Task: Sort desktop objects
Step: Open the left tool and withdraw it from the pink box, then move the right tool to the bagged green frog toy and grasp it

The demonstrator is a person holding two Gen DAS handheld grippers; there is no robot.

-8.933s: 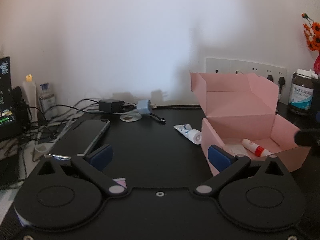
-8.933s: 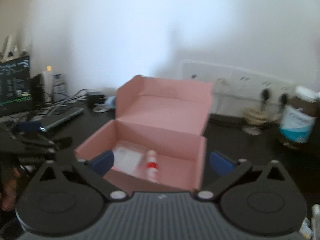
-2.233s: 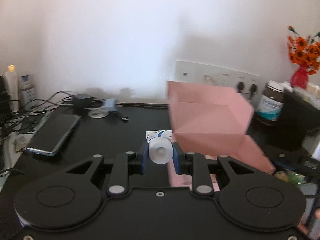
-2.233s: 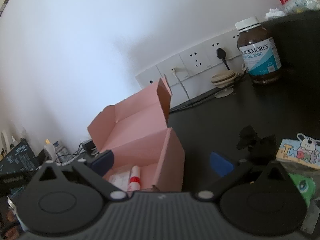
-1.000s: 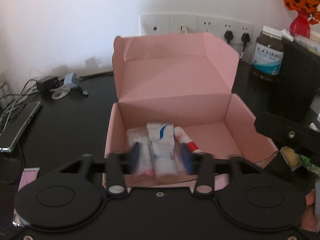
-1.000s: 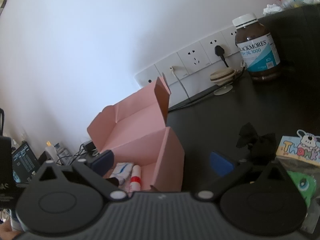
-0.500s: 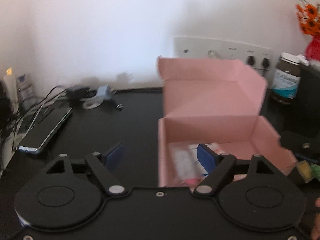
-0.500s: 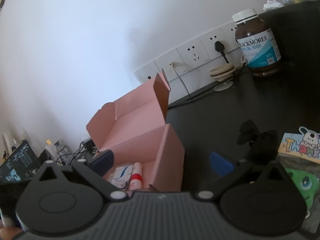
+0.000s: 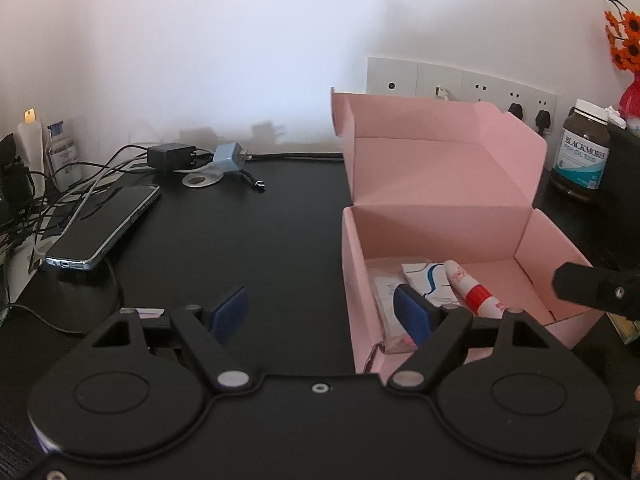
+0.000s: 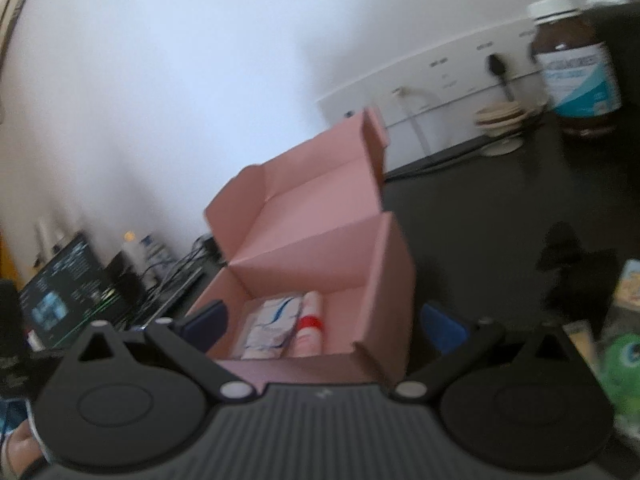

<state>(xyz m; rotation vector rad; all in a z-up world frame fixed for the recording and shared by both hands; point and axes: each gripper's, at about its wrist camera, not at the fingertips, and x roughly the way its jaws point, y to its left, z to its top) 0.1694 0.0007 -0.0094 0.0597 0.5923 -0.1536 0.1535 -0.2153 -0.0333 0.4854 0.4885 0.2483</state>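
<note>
An open pink cardboard box (image 9: 440,184) stands on the black desk, lid up. Inside lie a white and blue tube (image 9: 426,282), a white stick with a red band (image 9: 472,290) and a flat clear packet (image 9: 386,288). My left gripper (image 9: 320,310) is open and empty, low over the desk at the box's left front corner. My right gripper (image 10: 324,324) is open and empty, just in front of the box (image 10: 320,240), with the tube (image 10: 272,322) and the stick (image 10: 310,326) between its fingers in view.
A phone (image 9: 104,224), chargers and cables (image 9: 192,160) lie at the left. A brown supplement bottle (image 9: 582,152) stands right of the box, by the wall sockets (image 9: 460,84). A black bow (image 10: 572,260) and a green toy (image 10: 624,364) lie at the right.
My left gripper carried the tube to the box, opened and left it inside, then drew back to the left. My right gripper swung towards the box.
</note>
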